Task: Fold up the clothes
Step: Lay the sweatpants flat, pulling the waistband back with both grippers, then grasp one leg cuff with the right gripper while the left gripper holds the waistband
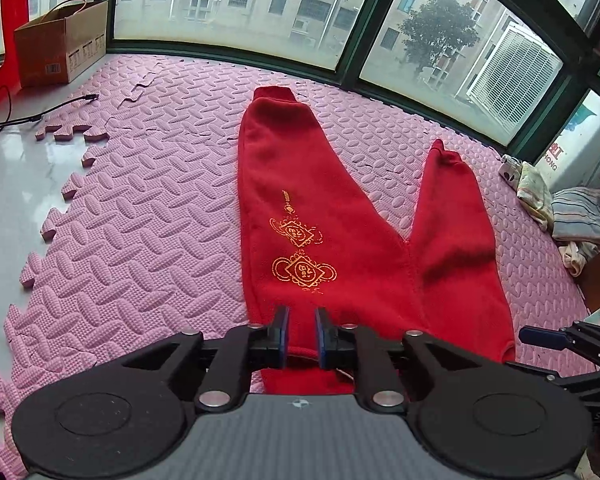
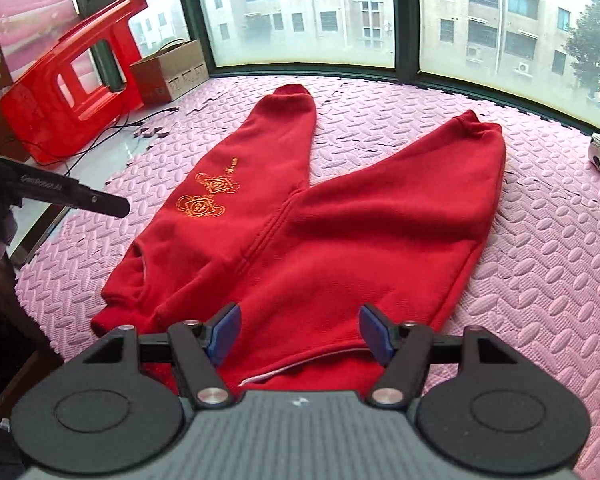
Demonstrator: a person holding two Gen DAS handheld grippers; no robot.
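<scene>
Red trousers (image 2: 300,216) lie flat on the mat (image 2: 540,280), legs spread toward 12 o'clock. Your left gripper (image 1: 301,336) has narrow free jaws, right gripper (image 2: 300,332) jaws wide apart, both above the waistband. Next, I think, clamp there.

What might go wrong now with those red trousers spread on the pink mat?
The left tongs stand slightly apart over the waistband of the red trousers, pads not pressing: the cloth may slip away when lifted. The right tongs gape wide over the waist and might pinch only the top layer. The legs splay in a V, so a fold may land crooked on the pink mat.
</scene>
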